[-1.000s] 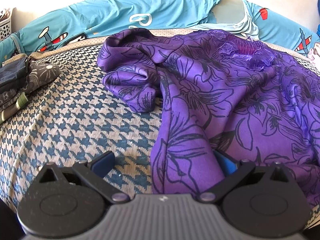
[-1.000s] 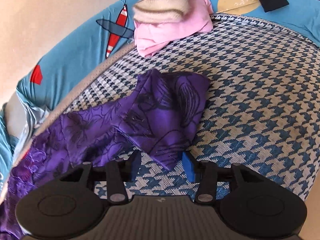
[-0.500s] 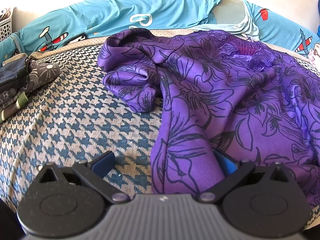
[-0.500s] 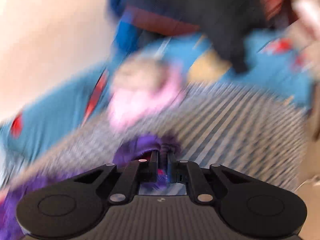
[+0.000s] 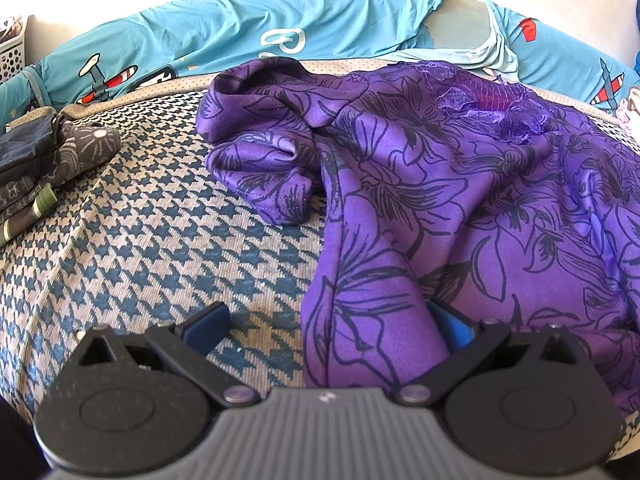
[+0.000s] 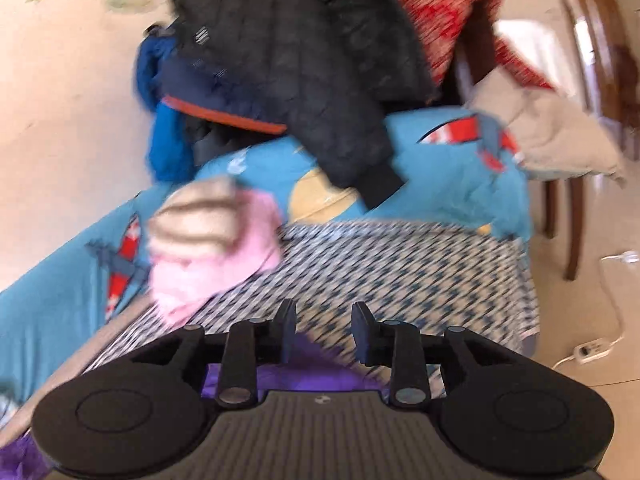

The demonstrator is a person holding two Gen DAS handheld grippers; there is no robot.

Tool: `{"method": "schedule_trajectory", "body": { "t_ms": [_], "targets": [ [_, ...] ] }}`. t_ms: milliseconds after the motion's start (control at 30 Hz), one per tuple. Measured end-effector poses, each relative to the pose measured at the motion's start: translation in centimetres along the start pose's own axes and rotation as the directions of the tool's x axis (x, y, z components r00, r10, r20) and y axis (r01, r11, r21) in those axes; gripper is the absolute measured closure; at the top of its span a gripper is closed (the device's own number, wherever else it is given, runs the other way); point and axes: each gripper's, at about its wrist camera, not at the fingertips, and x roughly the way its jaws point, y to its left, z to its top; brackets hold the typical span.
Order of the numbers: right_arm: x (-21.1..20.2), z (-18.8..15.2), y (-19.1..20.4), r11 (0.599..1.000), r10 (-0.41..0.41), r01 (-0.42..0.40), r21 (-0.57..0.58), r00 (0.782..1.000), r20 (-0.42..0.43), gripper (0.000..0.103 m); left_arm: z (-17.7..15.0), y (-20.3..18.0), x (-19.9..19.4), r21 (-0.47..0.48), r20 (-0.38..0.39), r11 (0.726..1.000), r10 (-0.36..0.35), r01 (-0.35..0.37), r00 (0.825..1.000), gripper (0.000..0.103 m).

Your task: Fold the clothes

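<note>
In the left wrist view, the left tongs point(image 5: 326, 322) sit at the bottom of the frame with the jaws spread wide. A fold of the purple floral garment point(image 5: 460, 200) lies between them, against the right-hand blue pad, while the left-hand pad stands clear of it over bare cover; nothing is clamped. The garment spreads over the centre and right of the frame on a houndstooth bed cover point(image 5: 152, 240), with a bunched sleeve at upper centre and a lace trim toward the upper right. A teal airplane-print sheet point(image 5: 280, 28) runs along the top behind it. At the left edge lies a pile of dark patterned clothes point(image 5: 48, 160), and a white basket point(image 5: 12, 56) shows in the upper left corner.

The right wrist view is blurred by motion. The right tongs point(image 6: 324, 328) at lower centre are partly apart and opening, with nothing between the pads. A bit of the purple garment shows just below them, at the bottom centre of the frame. A pink and striped bundle of clothes point(image 6: 212, 240) lies at centre left on the houndstooth cover. A black quilted jacket point(image 6: 304, 68) hangs at upper centre, red fabric point(image 6: 452, 12) beside it at upper right. A chair leg point(image 6: 576, 228) and a white power strip point(image 6: 592, 347) on the floor appear at the right.
</note>
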Motion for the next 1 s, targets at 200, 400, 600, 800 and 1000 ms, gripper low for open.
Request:
{"method": "schedule_trajectory", "body": {
  "t_ms": [200, 400, 600, 800, 1000],
  "targets": [
    [1.2, -1.4, 1.7, 0.977, 0.211, -0.210, 0.025, 0.957, -0.199, 0.073, 0.0, 0.0, 0.0, 0.000, 0.002, 1.000, -0.001, 0.001, 1.000, 0.000],
    [2.4, -3.3, 3.8, 0.937, 0.346, -0.339, 0.079, 0.882, -0.321, 0.064, -0.1, -0.1, -0.1, -0.001, 0.004, 1.000, 0.000, 0.000, 1.000, 0.000],
    [4.0, -4.8, 5.5, 0.957, 0.279, -0.288, 0.026, 0.898, -0.341, 0.060, -0.1, 0.0, -0.1, -0.003, 0.006, 1.000, -0.001, 0.001, 1.000, 0.000],
    [5.3, -5.8, 6.1, 0.969, 0.233, -0.245, 0.011, 0.904, -0.358, 0.064, -0.1, -0.1, -0.1, -0.003, 0.009, 1.000, 0.001, -0.001, 1.000, 0.000],
    [5.1, -5.4, 5.0, 0.977, 0.206, -0.209, 0.028, 0.918, -0.339, 0.098, -0.1, -0.1, -0.1, -0.003, 0.006, 1.000, 0.002, -0.002, 1.000, 0.000]
  ]
}}
